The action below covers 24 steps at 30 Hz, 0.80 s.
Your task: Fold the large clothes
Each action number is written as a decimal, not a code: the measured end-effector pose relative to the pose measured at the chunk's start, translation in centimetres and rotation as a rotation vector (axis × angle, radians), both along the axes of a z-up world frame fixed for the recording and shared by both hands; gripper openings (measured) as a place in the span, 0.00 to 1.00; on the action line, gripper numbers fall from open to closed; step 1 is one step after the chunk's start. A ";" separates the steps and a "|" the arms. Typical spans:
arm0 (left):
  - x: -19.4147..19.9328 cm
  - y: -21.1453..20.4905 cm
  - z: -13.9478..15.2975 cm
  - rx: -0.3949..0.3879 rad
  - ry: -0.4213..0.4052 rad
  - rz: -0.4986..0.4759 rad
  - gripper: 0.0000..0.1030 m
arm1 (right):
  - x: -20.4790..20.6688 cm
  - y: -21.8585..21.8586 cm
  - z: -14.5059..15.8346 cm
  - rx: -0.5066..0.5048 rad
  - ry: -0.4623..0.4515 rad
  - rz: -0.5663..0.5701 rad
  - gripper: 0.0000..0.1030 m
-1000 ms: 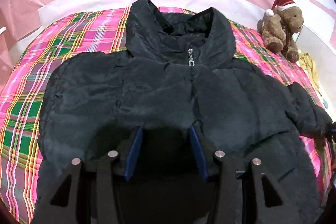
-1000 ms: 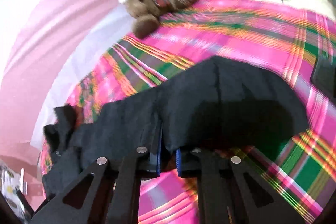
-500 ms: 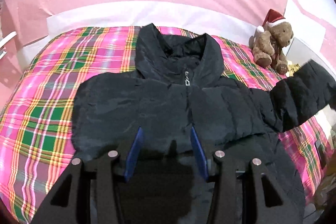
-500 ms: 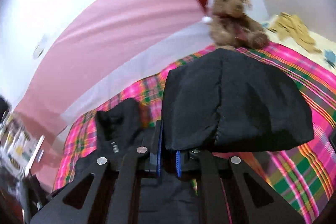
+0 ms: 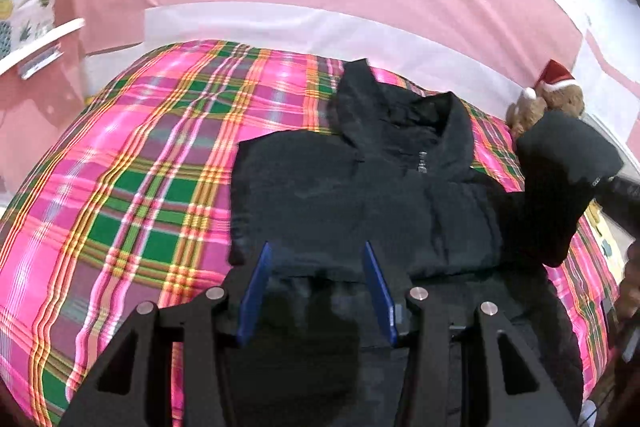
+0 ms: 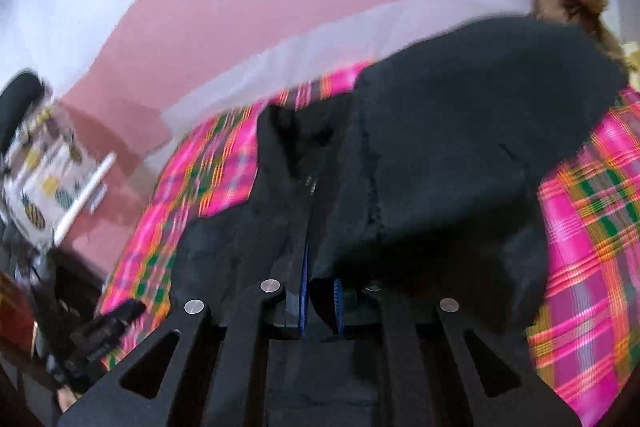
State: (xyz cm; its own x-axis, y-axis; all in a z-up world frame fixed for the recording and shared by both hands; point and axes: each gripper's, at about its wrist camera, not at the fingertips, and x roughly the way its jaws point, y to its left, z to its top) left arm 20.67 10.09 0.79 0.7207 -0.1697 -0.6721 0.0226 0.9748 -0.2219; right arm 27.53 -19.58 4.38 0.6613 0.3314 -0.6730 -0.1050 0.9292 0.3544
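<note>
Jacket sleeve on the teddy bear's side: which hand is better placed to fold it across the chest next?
Right. Its tongs are already shut on that sleeve, lifted off the blanket. The left tongs hang open over the jacket hem, gripping nothing.

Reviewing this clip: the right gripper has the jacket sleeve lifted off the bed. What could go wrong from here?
1. The right gripper pinches only the sleeve's edge; the puffy fabric may slip out mid-swing.
2. The raised sleeve sits close to the teddy bear and might knock it.
3. The left gripper is open over the jacket body, not clamping it, so the pull may drag the jacket across the plaid blanket.
</note>
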 end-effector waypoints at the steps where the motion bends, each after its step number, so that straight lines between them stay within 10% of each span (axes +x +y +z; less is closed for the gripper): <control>1: -0.1 0.5 -0.2 -0.003 0.001 0.008 0.47 | 0.2 0.8 -0.8 -0.011 0.014 0.011 0.10; 6: -0.3 2.4 -1.0 -0.024 0.008 0.035 0.47 | 1.9 4.0 -5.5 -0.027 0.097 0.076 0.17; 11: -0.6 3.4 -0.9 -0.033 0.000 0.051 0.47 | 1.8 5.6 -6.5 -0.022 0.101 0.169 0.54; 24: 1.6 -2.1 3.1 -0.044 -0.046 -0.073 0.47 | -2.6 0.2 -2.1 -0.018 -0.056 0.165 0.57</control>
